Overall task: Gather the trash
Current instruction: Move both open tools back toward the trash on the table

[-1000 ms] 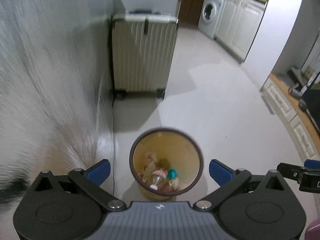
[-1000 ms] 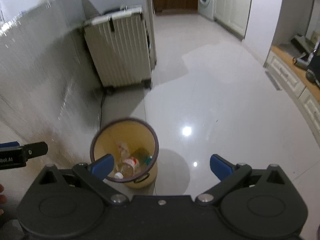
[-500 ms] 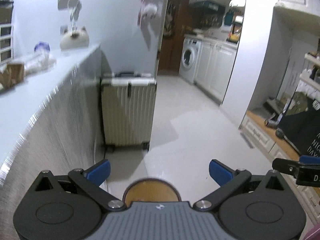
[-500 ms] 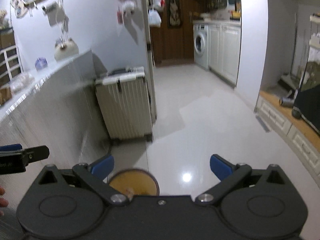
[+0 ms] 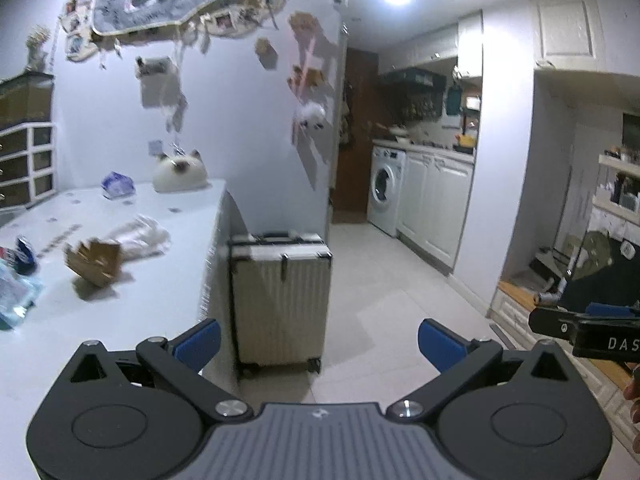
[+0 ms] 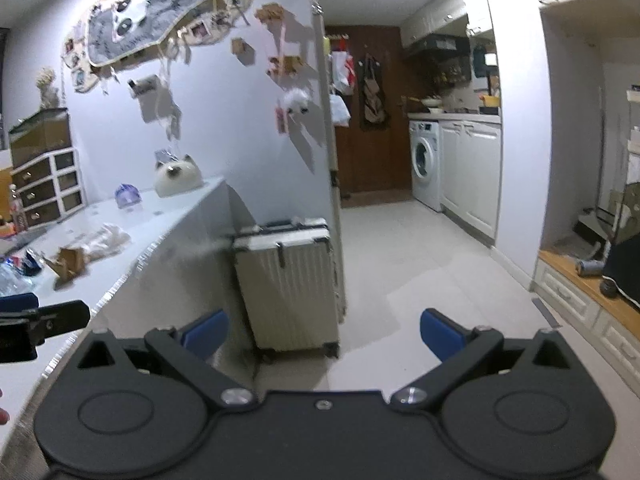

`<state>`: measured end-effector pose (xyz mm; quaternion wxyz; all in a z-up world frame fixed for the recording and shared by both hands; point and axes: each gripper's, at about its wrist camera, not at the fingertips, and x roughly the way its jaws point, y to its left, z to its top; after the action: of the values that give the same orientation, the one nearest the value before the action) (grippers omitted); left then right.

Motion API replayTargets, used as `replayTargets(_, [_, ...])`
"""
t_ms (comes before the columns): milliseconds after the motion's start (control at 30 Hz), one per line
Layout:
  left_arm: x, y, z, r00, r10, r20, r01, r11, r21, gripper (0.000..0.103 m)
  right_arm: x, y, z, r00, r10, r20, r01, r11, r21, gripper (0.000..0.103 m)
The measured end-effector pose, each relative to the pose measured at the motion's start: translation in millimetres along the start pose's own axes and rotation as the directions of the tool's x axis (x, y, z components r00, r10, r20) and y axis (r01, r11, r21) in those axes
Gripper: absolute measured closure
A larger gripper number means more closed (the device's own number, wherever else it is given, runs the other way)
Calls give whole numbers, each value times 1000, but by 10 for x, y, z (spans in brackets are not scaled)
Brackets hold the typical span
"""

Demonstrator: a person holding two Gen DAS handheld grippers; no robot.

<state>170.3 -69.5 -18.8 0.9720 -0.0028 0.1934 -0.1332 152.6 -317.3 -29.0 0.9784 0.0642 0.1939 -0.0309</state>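
Trash, a crumpled cardboard piece (image 5: pixel 94 261), lies on the desk (image 5: pixel 120 308); left hand-held gripper (image 5: pixel 318 340) and right hand-held gripper (image 6: pixel 324 334) both spread, empty.

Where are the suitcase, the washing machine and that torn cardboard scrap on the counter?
suitcase (image 5: pixel 282 300), left wrist view, on its ribbed front.
washing machine (image 6: pixel 425 172), right wrist view, on its white front near the round door.
cardboard scrap (image 5: pixel 94 260), left wrist view, on its brown face.
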Motion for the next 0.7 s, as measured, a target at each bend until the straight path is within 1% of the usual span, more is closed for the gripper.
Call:
replayTargets(200, [-216,338,162,998,46,45,-45,999,-5,0,-58,395,118,999,36,29,-35,999,-39,0])
replayTargets(400, [-362,743,272,992,103,75,-103,995,0,0,-80,773,218,991,111,75,-107,993,-54,0])
replayTargets(700, [-472,1363,354,980,172,99,-171,985,-23,0,161,1390,351,979,189,82,-182,980,-83,0])
